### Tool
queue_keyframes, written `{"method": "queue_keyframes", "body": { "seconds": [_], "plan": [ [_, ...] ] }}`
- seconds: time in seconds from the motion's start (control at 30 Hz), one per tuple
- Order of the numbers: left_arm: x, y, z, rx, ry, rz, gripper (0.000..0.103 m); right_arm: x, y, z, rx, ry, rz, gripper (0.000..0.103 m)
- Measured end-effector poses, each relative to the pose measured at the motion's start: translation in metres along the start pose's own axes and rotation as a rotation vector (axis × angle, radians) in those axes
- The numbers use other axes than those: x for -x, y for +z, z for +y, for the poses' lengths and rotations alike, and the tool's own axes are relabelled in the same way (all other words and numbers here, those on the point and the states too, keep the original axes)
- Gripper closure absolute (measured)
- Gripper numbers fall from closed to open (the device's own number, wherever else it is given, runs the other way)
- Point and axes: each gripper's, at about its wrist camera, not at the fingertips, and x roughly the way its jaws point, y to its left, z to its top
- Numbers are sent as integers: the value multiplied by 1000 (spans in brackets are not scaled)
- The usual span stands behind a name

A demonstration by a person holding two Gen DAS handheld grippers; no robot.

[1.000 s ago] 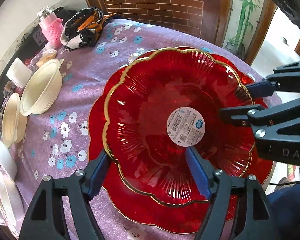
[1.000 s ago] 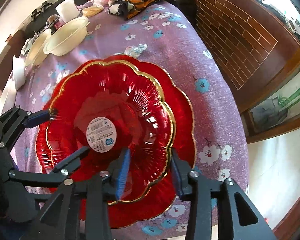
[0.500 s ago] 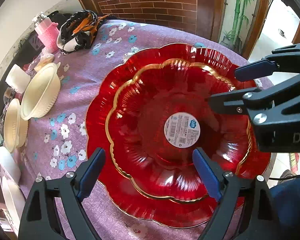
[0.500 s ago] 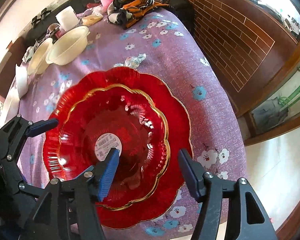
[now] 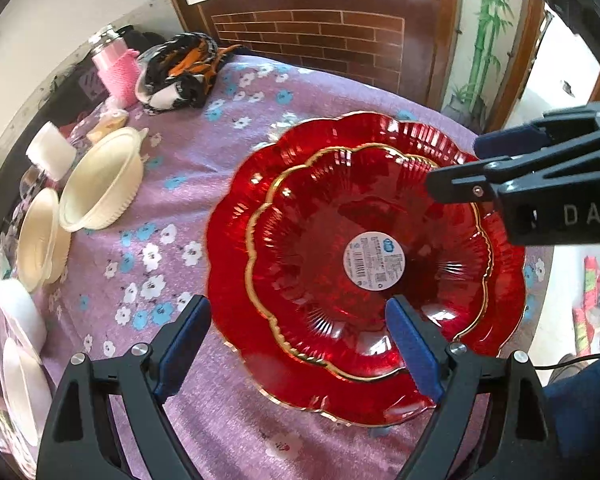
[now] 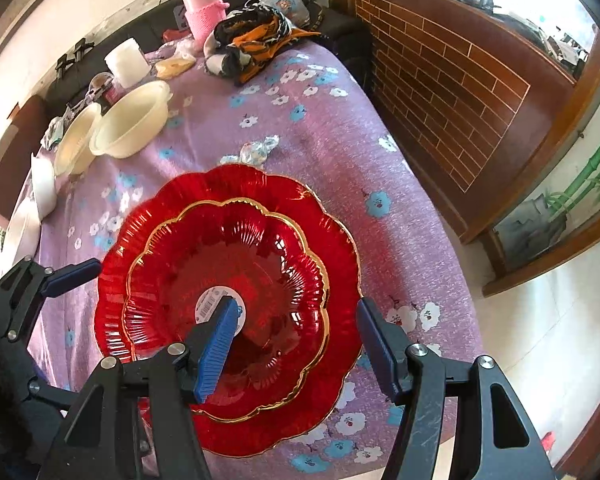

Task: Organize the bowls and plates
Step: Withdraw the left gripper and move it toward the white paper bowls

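A smaller red gold-rimmed glass plate [image 5: 340, 216] with a round white sticker lies nested inside a larger red scalloped plate [image 5: 236, 220] on the purple flowered cloth. Both show in the right wrist view too, the small plate [image 6: 260, 248] and the large one [image 6: 332, 240]. My left gripper [image 5: 300, 344] is open and empty, above the plates' near edge. My right gripper [image 6: 296, 344] is open and empty, above their right side; it also shows in the left wrist view [image 5: 456, 168]. Two cream bowls [image 5: 100, 180] [image 5: 42, 236] stand at the left, with white dishes [image 5: 16, 312] beyond.
A pink bottle [image 5: 116, 72], a black-orange cloth bundle [image 5: 180, 68] and a white cup [image 5: 50, 152] sit at the table's far side. A crumpled wrapper [image 6: 260, 148] lies behind the plates. A brick-patterned wooden panel [image 6: 440, 80] stands to the right of the table edge.
Both grippers opened, let go of the smaller plate and drew back. The smaller plate now rests in the larger one.
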Motion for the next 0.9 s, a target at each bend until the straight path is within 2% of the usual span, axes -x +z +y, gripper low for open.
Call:
{"method": "queue_keyframes", "body": {
  "seconds": [0.27,0.37,0.47,0.63,0.9],
  "plan": [
    [20,-13,27,90,-1,-54,15,14,2,-12,-64,-53,-46,37],
    [29,-21,41,132,11,-70,15,28,6,-13,-84,-70,-102,37],
    [37,-33,58,180,25,-80,15,45,13,-5,-85,-50,-167,37],
    [47,-59,90,264,52,-77,15,61,27,32,-21,8,-220,37],
    [58,-119,146,429,110,-39,15,43,49,143,202,168,-148,37]
  ]
}}
